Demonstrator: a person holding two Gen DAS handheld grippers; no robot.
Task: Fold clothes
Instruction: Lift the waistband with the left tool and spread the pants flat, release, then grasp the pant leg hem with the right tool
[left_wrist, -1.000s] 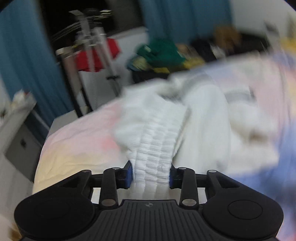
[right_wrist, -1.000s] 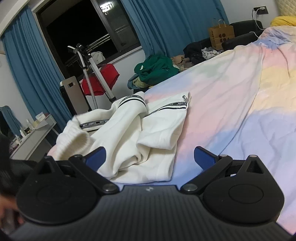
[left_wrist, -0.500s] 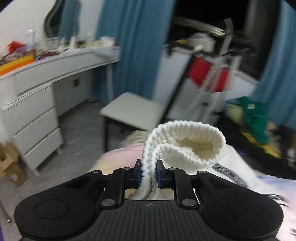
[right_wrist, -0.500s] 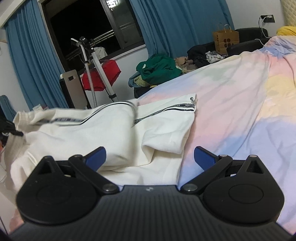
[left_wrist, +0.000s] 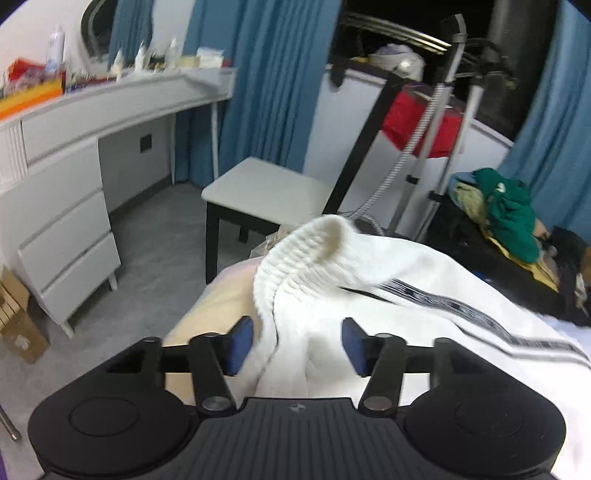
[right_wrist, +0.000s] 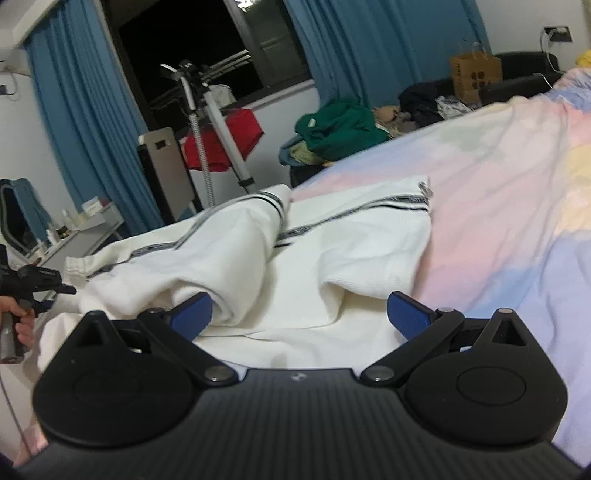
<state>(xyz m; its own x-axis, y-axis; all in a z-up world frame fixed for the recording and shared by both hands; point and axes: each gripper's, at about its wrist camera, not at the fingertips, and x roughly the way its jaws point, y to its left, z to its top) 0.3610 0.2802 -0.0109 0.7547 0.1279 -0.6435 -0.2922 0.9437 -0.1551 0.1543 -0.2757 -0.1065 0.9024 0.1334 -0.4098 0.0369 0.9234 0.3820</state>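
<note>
Nearby, a stool (left_wrist: 266, 192) stands beyond the white garment (left_wrist: 406, 295), both claws apart, left claw (left_wrist: 297, 345) just opening.

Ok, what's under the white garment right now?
The white garment lies on the pastel bedspread, which shows around its right side. Whatever lies beneath its bunched folds is covered, so I cannot tell.

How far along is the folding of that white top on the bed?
Early on. The white top lies on the pastel bedspread spread out but rumpled, with no neat fold yet. Its ribbed cuff sits loose between the pads of the left gripper, whose jaws have just been opening. The right gripper hovers open over the body. All the folding is left.
</note>
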